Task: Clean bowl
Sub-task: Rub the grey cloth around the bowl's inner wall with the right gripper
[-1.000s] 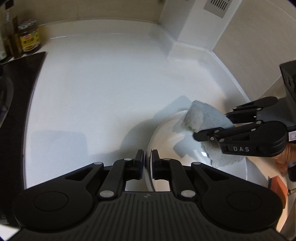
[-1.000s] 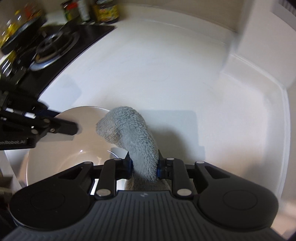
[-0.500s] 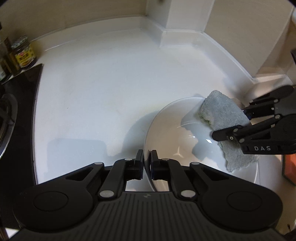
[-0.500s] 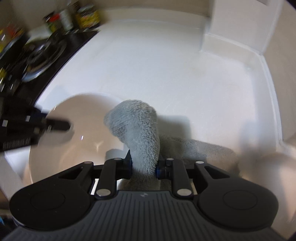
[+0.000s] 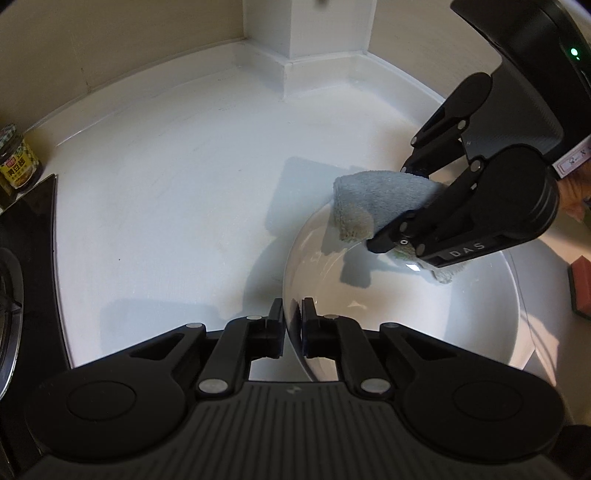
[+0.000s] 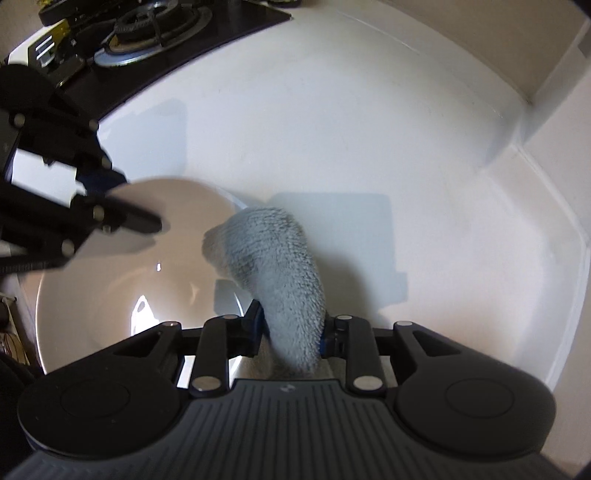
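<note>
Grey cloth (image 6: 280, 266) in the right claw (image 6: 291, 328) overhangs the bowl (image 6: 110, 288).

Hiding part of the bowl (image 5: 480, 325) rim behind the left gripper (image 5: 293, 317) body. Covering the cloth (image 6: 280, 273) tail between the right gripper (image 6: 291, 332) fingers. Cutting off the stove (image 6: 155, 22) at the top edge. Blurring the jar (image 5: 16, 162) label beyond reading.

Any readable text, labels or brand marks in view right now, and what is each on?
"DAS": on the right gripper finger link.
Jar by the stove: yellow label with Chinese characters, too small to read.
White tag on the right gripper body: marks too blurred to read.
</note>
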The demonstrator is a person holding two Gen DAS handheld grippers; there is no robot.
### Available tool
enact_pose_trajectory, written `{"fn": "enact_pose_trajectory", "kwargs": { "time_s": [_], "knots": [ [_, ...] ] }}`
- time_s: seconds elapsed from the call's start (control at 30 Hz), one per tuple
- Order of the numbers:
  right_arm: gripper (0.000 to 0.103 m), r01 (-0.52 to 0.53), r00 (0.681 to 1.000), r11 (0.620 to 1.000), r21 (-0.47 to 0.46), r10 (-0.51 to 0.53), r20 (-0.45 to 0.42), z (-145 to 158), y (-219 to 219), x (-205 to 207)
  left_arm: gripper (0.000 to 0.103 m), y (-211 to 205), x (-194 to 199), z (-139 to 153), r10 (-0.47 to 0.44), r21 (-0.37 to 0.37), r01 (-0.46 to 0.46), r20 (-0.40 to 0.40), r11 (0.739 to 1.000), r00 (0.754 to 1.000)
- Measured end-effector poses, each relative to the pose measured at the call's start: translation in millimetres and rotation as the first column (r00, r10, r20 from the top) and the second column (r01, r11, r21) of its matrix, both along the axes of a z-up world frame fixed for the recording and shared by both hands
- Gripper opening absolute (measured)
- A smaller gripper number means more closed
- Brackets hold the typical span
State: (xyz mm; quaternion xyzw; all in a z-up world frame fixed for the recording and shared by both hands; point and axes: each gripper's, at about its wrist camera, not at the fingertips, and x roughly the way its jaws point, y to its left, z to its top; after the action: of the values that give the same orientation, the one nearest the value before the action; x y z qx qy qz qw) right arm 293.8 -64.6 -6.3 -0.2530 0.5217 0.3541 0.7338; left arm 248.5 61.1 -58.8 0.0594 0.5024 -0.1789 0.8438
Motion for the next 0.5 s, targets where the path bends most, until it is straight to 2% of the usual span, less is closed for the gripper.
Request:
{"fn": "enact_pose_trajectory", "kwargs": {
  "time_s": [0.2,0.3,0.4,0.5],
  "knots": [
    [0.021,0.148,0.989,0.984,0.096,-0.147,-0.023,0.8,-15.0,3.5,0.009,5.1,-4.0,-0.5,0.163,-0.085,-0.167,-0.046,0.982,0.985],
    [0.020,0.230,0.973,0.965,0.126,-0.230,-0.020,0.4,-26.0,-3.1,0.008,5.6,-14.5,-1.3,0.202,-0.076,-0.206,-0.056,0.976,0.978],
    [0.020,0.306,0.952,0.941,0.147,-0.307,-0.016,-2.1,-35.1,-9.3,0.009,1.8,-21.7,-5.1,0.203,-0.040,-0.206,-0.073,0.978,0.976],
    [0.019,0.387,0.921,0.906,0.175,-0.390,-0.017,-4.2,-42.1,-17.3,0.008,4.2,-27.2,-7.8,0.221,-0.047,-0.225,-0.076,0.973,0.972]
  ]
}}
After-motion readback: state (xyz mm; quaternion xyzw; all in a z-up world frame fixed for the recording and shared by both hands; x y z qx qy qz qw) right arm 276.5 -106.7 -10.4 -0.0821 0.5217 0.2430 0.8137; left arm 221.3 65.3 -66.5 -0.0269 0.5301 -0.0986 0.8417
